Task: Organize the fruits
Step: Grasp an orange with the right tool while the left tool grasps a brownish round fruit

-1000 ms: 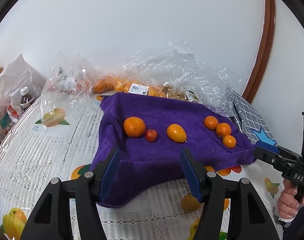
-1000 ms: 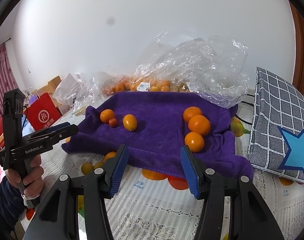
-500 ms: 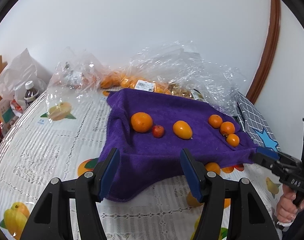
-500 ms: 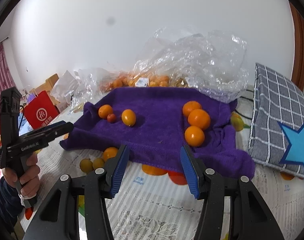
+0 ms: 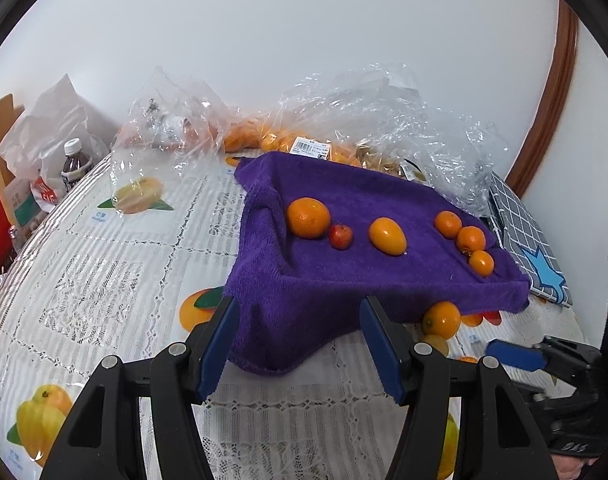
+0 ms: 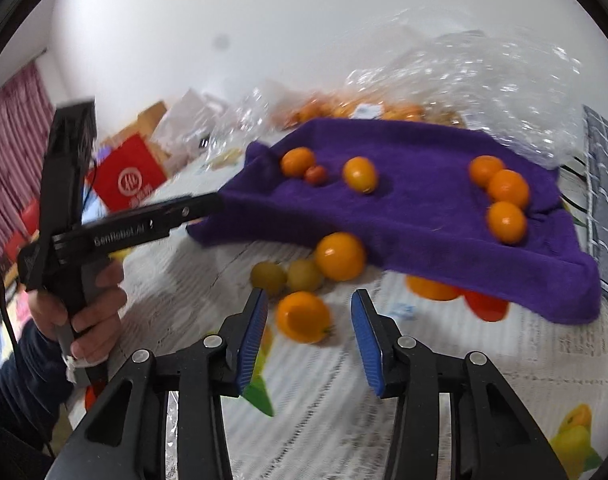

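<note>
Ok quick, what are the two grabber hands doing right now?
Left gripper: open, holding nothing.
Right gripper: open, jaws closing, nothing gripped; an orange lies just ahead.

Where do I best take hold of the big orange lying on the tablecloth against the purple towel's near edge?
I'd pinch the orange across its upper sides, coming from above and the near side. It is round; the purple towel crowds its back and a yellow fruit its left.
</note>
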